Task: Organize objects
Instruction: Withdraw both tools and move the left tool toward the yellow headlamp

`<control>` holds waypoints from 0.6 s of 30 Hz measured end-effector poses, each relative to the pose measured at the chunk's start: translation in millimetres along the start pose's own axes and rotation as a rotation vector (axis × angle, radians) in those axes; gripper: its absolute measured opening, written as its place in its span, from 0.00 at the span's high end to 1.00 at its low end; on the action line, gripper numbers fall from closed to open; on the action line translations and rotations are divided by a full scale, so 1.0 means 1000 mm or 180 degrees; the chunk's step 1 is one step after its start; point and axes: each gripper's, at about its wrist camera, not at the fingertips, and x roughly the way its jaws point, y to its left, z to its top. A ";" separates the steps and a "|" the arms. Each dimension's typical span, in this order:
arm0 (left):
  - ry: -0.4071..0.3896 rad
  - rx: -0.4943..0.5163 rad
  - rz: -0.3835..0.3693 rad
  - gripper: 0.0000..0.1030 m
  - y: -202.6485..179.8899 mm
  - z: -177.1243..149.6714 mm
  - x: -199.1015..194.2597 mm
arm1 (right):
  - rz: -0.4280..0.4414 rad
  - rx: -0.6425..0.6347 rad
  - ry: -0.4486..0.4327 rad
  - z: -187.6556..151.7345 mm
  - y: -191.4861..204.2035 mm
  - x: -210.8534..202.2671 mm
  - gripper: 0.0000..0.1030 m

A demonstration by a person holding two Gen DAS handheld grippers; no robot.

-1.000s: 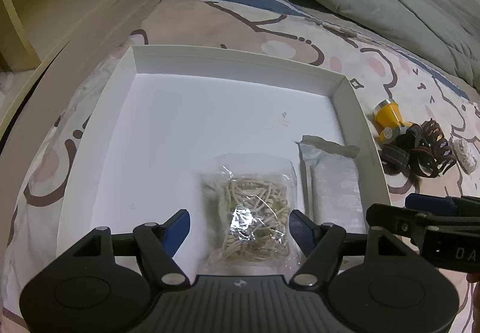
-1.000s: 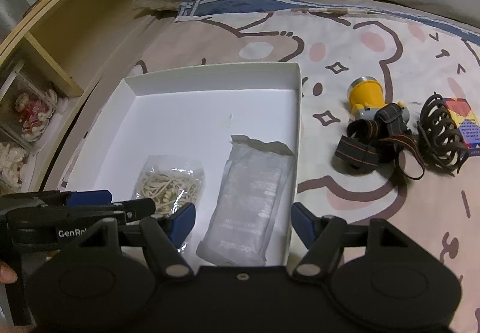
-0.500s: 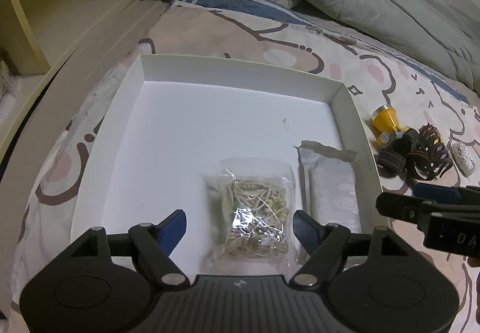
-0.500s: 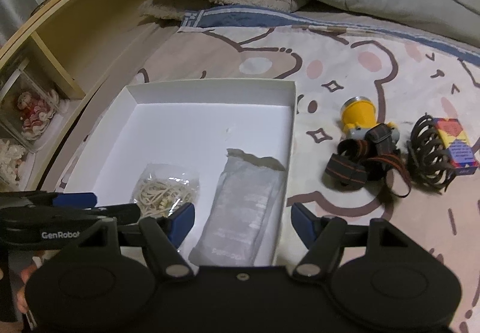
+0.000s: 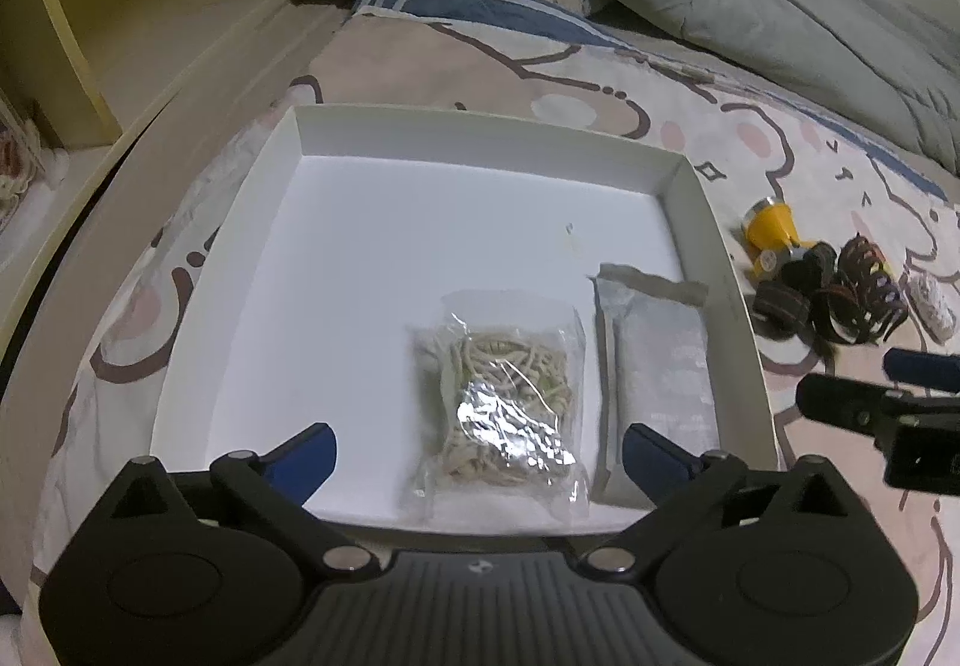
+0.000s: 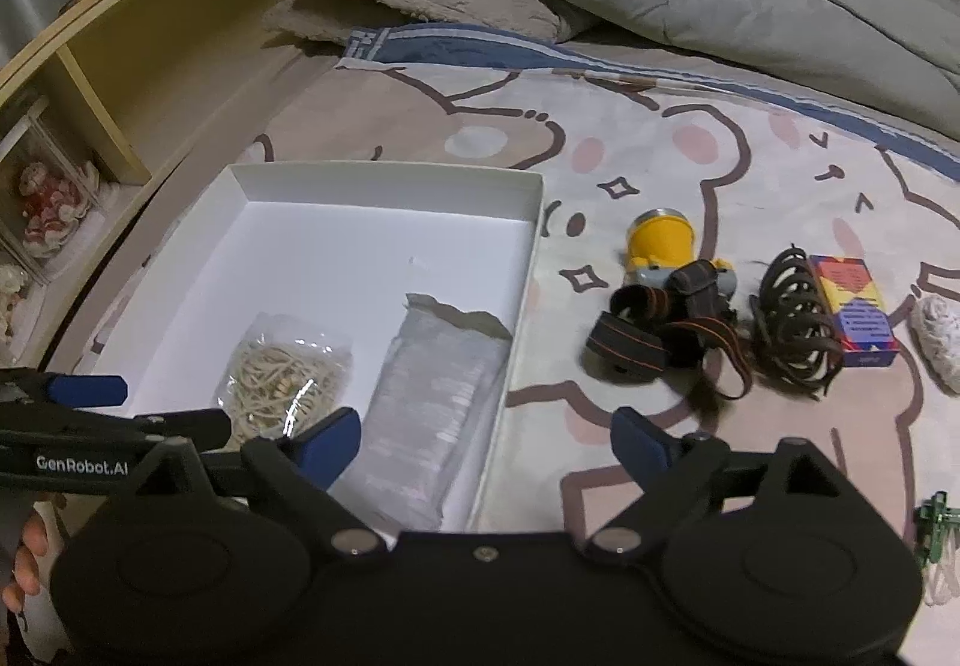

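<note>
With both grippers' jaws opening and empty, I judged the near headlamp (image 6: 666,306) light, its soft strap (image 6: 627,348) the best hold.

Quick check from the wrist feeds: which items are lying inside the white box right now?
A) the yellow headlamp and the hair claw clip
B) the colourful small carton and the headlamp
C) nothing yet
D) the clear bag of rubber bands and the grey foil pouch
D: the clear bag of rubber bands and the grey foil pouch lie side by side on the floor of the white box; the headlamp sits outside on the bedsheet.
</note>
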 end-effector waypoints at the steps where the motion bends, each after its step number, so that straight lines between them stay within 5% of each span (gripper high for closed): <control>1: 0.0003 0.0014 0.0015 0.02 -0.001 -0.001 0.000 | -0.0012 0.0006 -0.0009 -0.001 -0.001 -0.001 0.04; 18: -0.0065 -0.0034 0.0007 0.00 -0.007 -0.001 -0.006 | -0.0192 0.0049 -0.0112 -0.009 -0.018 -0.012 0.00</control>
